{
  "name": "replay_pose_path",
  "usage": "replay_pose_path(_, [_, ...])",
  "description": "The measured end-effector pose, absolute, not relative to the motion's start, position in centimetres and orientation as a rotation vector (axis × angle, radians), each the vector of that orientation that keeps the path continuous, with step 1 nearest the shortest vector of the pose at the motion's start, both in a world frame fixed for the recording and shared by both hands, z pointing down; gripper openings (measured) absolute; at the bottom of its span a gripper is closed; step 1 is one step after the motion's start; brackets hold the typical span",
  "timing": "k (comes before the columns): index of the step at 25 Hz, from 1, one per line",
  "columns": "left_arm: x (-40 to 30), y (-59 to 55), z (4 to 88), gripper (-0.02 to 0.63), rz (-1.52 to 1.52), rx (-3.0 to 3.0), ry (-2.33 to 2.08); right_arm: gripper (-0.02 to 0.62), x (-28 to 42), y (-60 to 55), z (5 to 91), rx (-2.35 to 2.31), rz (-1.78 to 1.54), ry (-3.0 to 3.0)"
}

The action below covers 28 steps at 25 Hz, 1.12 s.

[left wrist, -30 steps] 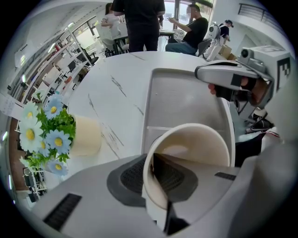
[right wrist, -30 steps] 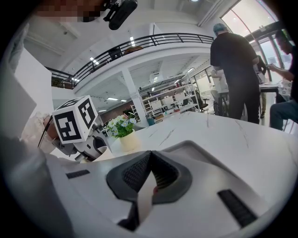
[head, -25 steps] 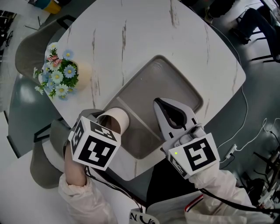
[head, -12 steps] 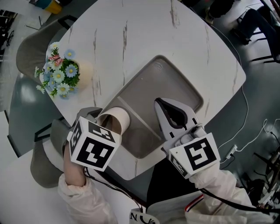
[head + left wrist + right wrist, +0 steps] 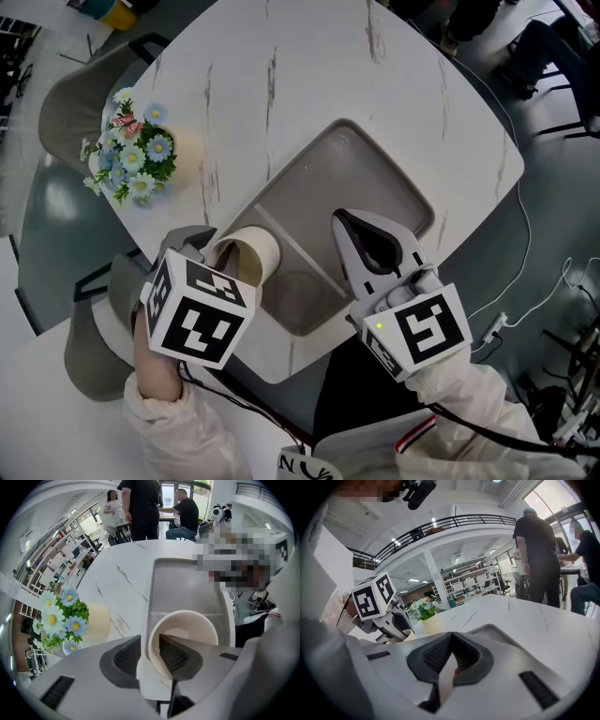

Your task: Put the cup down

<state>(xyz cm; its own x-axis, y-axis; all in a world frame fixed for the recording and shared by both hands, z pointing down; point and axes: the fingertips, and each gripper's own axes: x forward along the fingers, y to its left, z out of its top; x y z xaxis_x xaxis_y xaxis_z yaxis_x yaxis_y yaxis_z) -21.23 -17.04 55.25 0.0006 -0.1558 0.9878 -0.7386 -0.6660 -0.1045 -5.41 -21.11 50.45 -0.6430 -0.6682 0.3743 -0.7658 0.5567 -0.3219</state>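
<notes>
A beige paper cup [image 5: 251,251] [image 5: 187,627] stands upright at the near left corner of the grey tray [image 5: 375,178] [image 5: 183,583]. My left gripper [image 5: 217,251] [image 5: 150,639] straddles the cup's near wall, one jaw outside and one inside the rim. Its jaws are opening, and a gap shows between the outer pad and the cup wall. My right gripper [image 5: 339,217] [image 5: 451,633] hovers over the tray's near right part, shut with nothing between its jaws. In the right gripper view the left gripper [image 5: 389,620] shows at the left.
A cream pot of blue and white daisies [image 5: 141,155] [image 5: 70,618] stands on the white marble table [image 5: 309,75], left of the tray. Grey chairs [image 5: 70,103] sit off the table's left edge. People stand at the far side [image 5: 140,508].
My left gripper's jaws have spread away from the cup wall, and its marker cube has slid slightly towards me. The cup and the right gripper have stayed in place.
</notes>
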Motion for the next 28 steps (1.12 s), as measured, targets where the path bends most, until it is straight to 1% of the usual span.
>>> replay_pose_path(16, [-20.7,-16.5,50.9,0.107,1.681,1.901,-1.015,0.003,-5.1,-19.7,45.7,1.207,0.592,-2.606])
replay_pose_path(28, [-20.7,-12.2,44.7,0.106,1.540,1.969,-1.120,0.004,-6.0,-16.1,38.5,1.143,0.449,-2.656])
